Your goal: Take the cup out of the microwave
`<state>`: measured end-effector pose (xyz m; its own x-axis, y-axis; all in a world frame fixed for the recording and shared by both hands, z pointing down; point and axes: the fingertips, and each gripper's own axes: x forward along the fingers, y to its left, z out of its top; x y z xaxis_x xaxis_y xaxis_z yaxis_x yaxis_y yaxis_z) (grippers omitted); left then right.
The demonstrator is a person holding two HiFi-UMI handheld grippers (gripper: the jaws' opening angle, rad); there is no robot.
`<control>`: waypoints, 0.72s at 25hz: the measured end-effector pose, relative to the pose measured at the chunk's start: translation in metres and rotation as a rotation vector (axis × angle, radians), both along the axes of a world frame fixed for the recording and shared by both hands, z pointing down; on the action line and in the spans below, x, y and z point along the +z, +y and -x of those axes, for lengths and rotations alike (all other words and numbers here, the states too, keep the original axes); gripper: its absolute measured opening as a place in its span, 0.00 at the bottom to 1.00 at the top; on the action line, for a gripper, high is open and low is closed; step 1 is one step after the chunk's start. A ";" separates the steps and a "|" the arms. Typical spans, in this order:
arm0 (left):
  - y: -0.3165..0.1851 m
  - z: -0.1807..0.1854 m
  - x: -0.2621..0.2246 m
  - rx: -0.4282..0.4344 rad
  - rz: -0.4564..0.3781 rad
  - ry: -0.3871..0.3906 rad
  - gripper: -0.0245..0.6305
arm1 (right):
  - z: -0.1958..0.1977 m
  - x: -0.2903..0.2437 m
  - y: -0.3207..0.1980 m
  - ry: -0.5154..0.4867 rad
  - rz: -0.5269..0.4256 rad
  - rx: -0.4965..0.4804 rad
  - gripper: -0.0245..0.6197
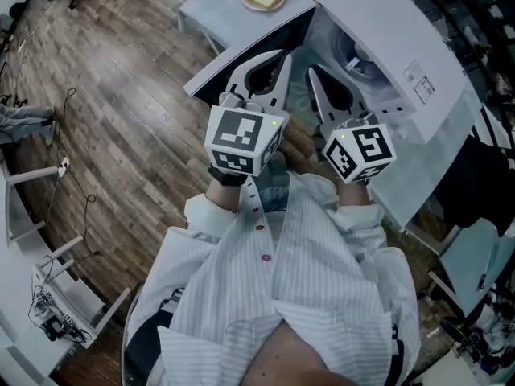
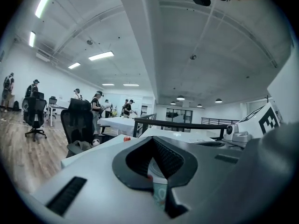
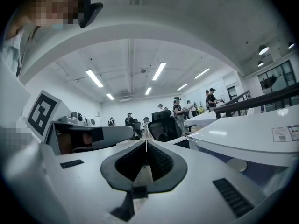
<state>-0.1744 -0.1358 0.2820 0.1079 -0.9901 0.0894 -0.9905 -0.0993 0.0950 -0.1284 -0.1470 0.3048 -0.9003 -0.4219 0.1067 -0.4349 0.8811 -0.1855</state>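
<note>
Left gripper point(image 2: 153, 146) is pressed onto what is judged to be the cup point(image 2: 159, 190), pinched between its jaws; right gripper point(image 3: 146, 143), beside it, is closed on nothing. With the microwave point(image 1: 402, 39) ahead, removal is judged nearly done; setting down is left.

Pale cup point(image 2: 160, 190) with teal print, pinched in the left gripper's point(image 2: 154, 146) jaws; white microwave point(image 1: 386, 30) nearby, door open.

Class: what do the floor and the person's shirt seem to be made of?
Floor: likely wood or wood-look laminate with a low sheen; plank seams and grain show. Shirt: light woven cloth, matt; fine stripes and soft creases.
</note>
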 end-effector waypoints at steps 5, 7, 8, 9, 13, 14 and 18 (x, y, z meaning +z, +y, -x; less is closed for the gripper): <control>-0.024 -0.004 -0.006 0.129 -0.008 0.004 0.05 | -0.001 -0.004 -0.015 0.014 0.001 0.115 0.09; -0.033 -0.004 -0.008 0.170 -0.007 0.004 0.05 | -0.002 -0.005 -0.022 0.014 0.002 0.156 0.09; -0.038 -0.005 -0.007 0.190 -0.006 0.004 0.05 | -0.003 -0.005 -0.027 0.014 0.003 0.177 0.09; -0.042 -0.007 -0.007 0.210 -0.006 0.005 0.05 | -0.005 -0.005 -0.030 0.014 0.003 0.199 0.09; -0.056 -0.019 -0.006 0.313 -0.002 0.001 0.05 | -0.017 -0.004 -0.040 0.011 0.009 0.304 0.09; -0.058 -0.023 -0.006 0.338 0.000 0.002 0.05 | -0.020 -0.004 -0.042 0.011 0.010 0.330 0.09; -0.067 -0.037 -0.001 0.418 0.013 0.012 0.05 | -0.032 -0.004 -0.046 0.016 0.015 0.411 0.09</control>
